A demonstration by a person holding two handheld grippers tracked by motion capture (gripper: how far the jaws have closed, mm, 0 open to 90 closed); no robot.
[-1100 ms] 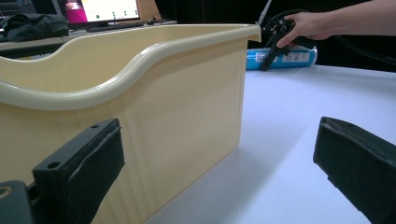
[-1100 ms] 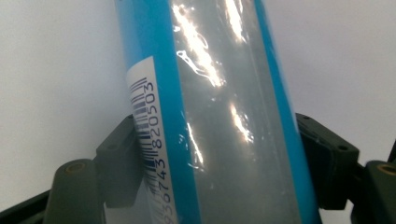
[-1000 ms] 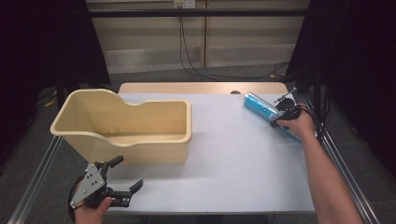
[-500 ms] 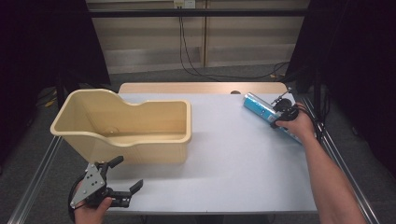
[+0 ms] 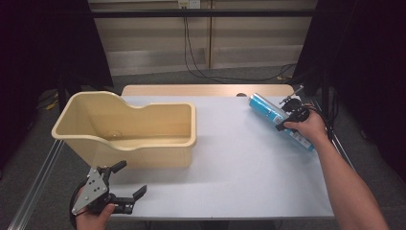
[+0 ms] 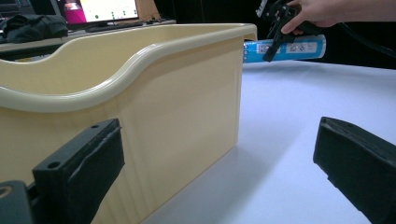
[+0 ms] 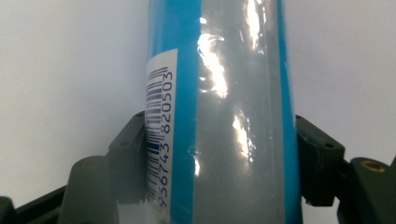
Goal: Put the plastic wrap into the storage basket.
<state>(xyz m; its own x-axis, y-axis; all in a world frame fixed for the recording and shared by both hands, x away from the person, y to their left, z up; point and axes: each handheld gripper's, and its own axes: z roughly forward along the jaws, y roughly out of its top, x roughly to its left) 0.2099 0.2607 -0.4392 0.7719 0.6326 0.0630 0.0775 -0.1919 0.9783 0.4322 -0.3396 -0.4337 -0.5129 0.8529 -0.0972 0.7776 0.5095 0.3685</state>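
My right gripper (image 5: 286,120) jaws have just closed on the blue tube (image 5: 268,111) at the table's far right and it's lifting off, next the beige bin (image 5: 143,143). Left gripper (image 5: 125,184) idle, jaws spread.

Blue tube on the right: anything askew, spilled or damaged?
Nothing stands out. The blue tube lies diagonally near the table's right edge, clamped across its middle by the right tool; its wrapper looks intact, no spill. The beige bin sits upright; the left tool is open beside it.
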